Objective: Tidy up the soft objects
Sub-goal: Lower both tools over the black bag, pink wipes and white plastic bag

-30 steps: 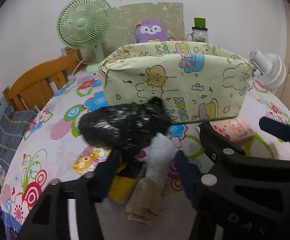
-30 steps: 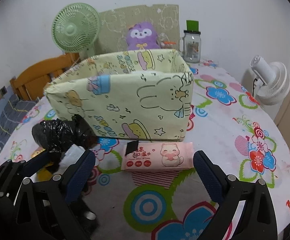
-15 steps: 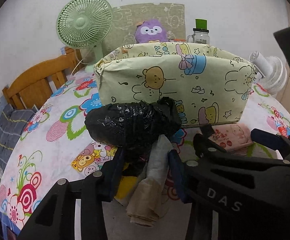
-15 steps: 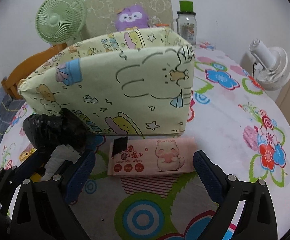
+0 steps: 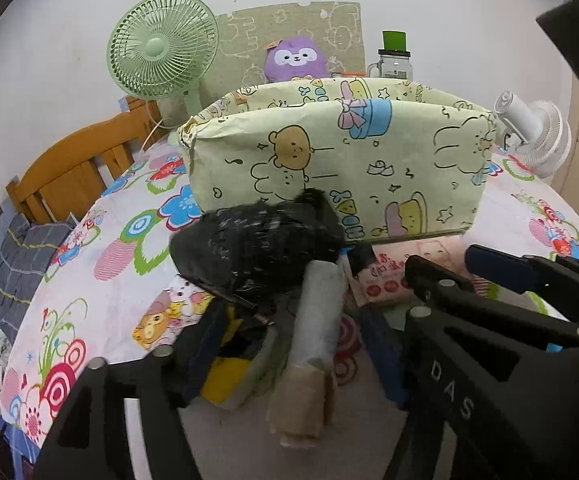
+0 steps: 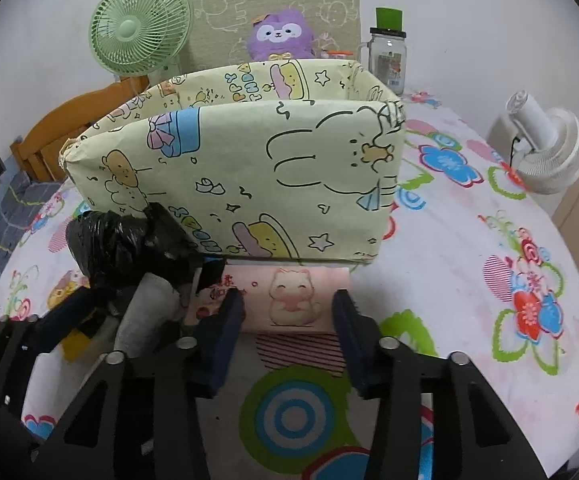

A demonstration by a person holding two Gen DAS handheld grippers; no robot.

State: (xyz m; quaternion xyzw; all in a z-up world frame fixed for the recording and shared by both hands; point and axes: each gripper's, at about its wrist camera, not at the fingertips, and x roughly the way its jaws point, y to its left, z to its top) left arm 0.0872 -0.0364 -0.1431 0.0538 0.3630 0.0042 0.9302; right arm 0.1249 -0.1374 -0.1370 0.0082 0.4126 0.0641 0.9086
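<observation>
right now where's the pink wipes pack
In the right wrist view the wipes pack lies flat on the table just in front of the fabric bin, between the right gripper fingers, black bag to its left.

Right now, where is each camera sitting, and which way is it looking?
Left wrist: sits on the left gripper, looking down at the black bag, rolls and box; its own fingers and the right gripper show.
Right wrist: sits on the right gripper, looking down at the pink wipes pack; its own fingers and the left gripper show.
Both share the box, bag, wipes, green fan and purple toy.
</observation>
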